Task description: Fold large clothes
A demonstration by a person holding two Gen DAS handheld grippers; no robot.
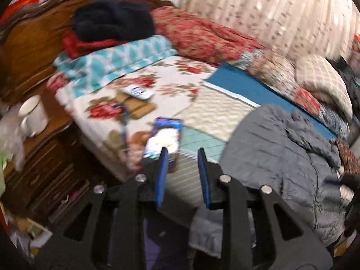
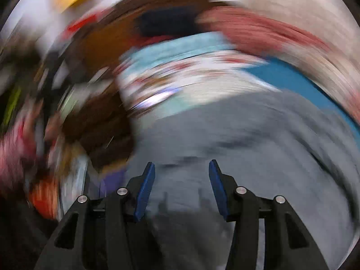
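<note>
On the bed (image 1: 171, 83), one grey quilted jacket (image 1: 276, 157) lies crumpled at the near right edge, beside one phone (image 1: 165, 137). Both the left gripper (image 1: 182, 151) and right gripper (image 2: 181, 165) hang parted, holding nothing; the right wrist view is badly blurred.

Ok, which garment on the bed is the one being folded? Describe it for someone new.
Start at the floral bedspread. On its near right part lies a crumpled grey quilted jacket, below the blue mat. It is the only plain grey piece; its neighbours are patterned or brightly coloured.
</note>
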